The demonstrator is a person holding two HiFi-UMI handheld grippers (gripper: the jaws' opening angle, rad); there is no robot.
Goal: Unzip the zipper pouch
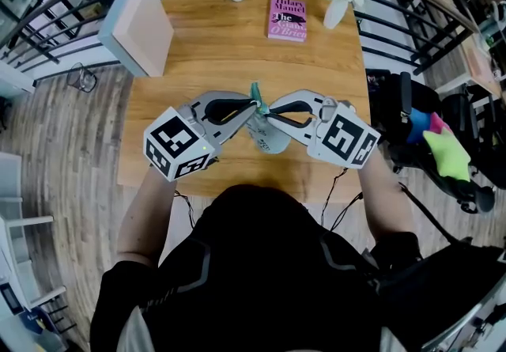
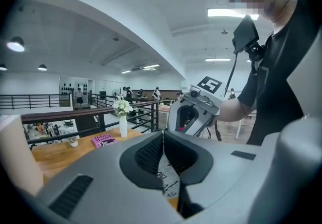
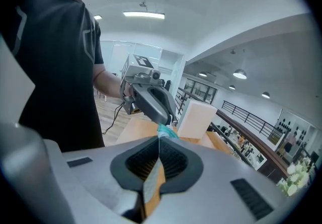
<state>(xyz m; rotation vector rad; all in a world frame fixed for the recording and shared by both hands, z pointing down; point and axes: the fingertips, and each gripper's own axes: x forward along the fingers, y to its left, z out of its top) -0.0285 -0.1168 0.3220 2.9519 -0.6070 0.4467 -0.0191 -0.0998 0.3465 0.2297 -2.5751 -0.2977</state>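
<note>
Zipper pouch [image 1: 269, 137], pale grey with a teal top edge, over the middle of the wooden table [image 1: 237, 42], strung between the two gripper tips. Hangs down from the grip. Cannot tell whether its lower end touches the tabletop.

Left gripper [image 1: 251, 107]: jaws pressed together on the pouch's top edge, with printed pale fabric showing in the slot below the pads.

Right gripper [image 1: 266, 113]: jaws likewise closed on the pouch, fabric pinched edge-on between the pads, teal edge poking out past the tips.

Both grippers pointed at each other, tips just beside one another.

Farther along the table, well apart from the pouch: pink book [image 1: 287, 18], white vase of flowers [image 1: 338, 1], pale box [image 1: 142, 26] at the left edge.
</note>
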